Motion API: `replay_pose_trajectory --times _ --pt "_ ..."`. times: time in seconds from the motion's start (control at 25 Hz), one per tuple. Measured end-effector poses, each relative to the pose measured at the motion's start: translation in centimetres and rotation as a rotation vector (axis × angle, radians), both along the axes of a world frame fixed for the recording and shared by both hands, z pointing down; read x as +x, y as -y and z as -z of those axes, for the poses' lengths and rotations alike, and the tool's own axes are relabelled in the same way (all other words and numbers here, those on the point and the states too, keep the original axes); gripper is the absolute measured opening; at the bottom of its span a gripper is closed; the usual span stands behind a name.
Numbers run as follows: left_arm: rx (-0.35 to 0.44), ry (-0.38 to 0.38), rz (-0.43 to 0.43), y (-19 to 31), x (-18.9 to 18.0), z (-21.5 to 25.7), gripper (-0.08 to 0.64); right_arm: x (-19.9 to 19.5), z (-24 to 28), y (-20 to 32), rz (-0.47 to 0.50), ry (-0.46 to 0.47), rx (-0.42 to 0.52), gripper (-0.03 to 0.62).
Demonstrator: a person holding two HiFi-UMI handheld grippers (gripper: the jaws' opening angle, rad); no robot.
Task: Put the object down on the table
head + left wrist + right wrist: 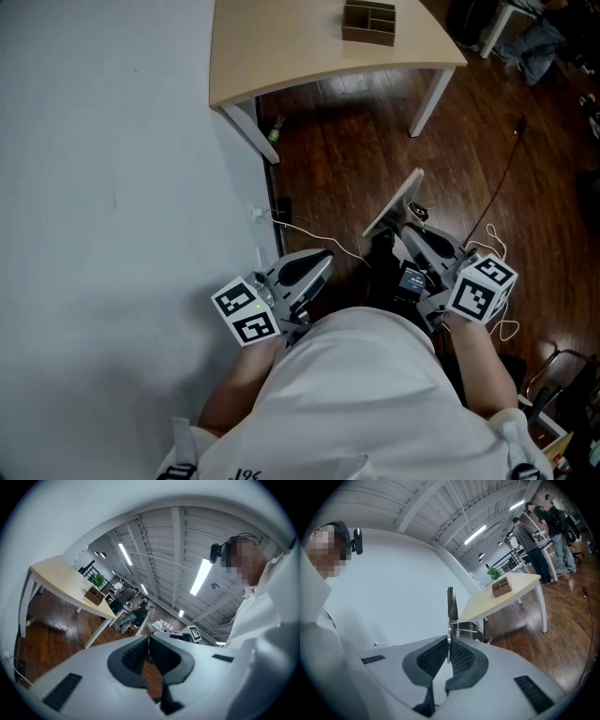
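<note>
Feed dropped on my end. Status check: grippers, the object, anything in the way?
Left gripper shut, empty. Right gripper shut on clipboard. Table ahead, not reached; wooden box on it.

A pale wooden table (309, 52) on white legs stands on the dark plank floor (375, 131). A brown compartment box (368, 21) sits on its top, well back from the curved near edge. On the floor, a white cable (292, 225) trails out from the wall.
</note>
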State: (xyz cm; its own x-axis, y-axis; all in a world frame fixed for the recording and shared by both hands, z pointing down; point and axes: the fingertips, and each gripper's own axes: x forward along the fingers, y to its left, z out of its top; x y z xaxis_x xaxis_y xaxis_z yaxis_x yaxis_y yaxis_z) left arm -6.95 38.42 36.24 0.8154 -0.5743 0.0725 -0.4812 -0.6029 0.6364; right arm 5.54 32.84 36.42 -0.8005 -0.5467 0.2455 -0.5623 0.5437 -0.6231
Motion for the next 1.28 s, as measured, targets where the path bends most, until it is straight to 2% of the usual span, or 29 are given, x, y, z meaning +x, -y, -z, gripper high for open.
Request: replay_pose_trajectory --times 0.56,1.04,1.28 --pt "-0.054 0.009 0.075 12.4 2.1 -0.1 0.005 1.5 -0.7 13.2 0.081 0.005 -0.055 0.005" --pt "-0.061 -0.001 0.016 25.1 11.1 0.6 0.005 10.4 -0.3 24.8 0.018 0.006 -0.068 0.005" --pt "-0.061 0.005 0.000 28.0 13.4 1.0 0.005 12.6 -0.5 27.7 0.004 0.010 -0.077 0.005"
